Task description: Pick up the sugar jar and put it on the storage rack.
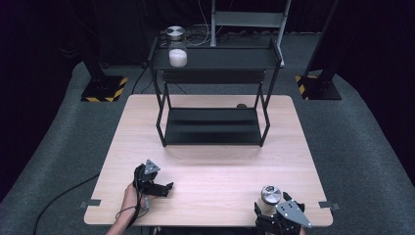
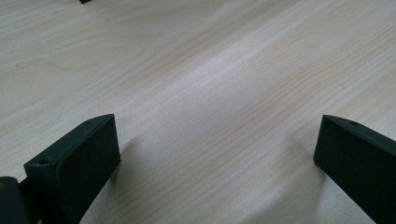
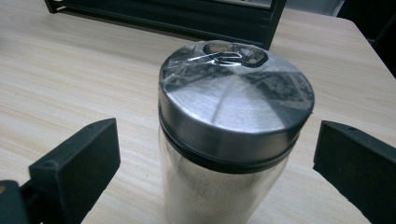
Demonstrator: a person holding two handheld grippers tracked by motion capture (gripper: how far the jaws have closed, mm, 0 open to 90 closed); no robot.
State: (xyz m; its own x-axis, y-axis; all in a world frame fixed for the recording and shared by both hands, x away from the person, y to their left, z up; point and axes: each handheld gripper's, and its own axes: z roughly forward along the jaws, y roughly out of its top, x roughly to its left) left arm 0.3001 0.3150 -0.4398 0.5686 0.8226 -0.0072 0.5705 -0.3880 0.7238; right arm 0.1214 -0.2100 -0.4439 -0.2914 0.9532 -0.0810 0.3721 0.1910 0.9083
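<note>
A glass jar with a brushed metal lid stands upright near the table's front right edge. In the right gripper view the jar holds a pale powder and sits between the two black jaws, which stand wide apart without touching it. My right gripper is open around the jar. A second jar with white contents and a metal lid stands on the top shelf of the black rack, at its left end. My left gripper rests open at the front left over bare wood.
The black two-tier rack's lower shelf lies on the wooden table at the back middle. Grey carpet surrounds the table. Black stands with yellow-striped bases are at the far left and far right.
</note>
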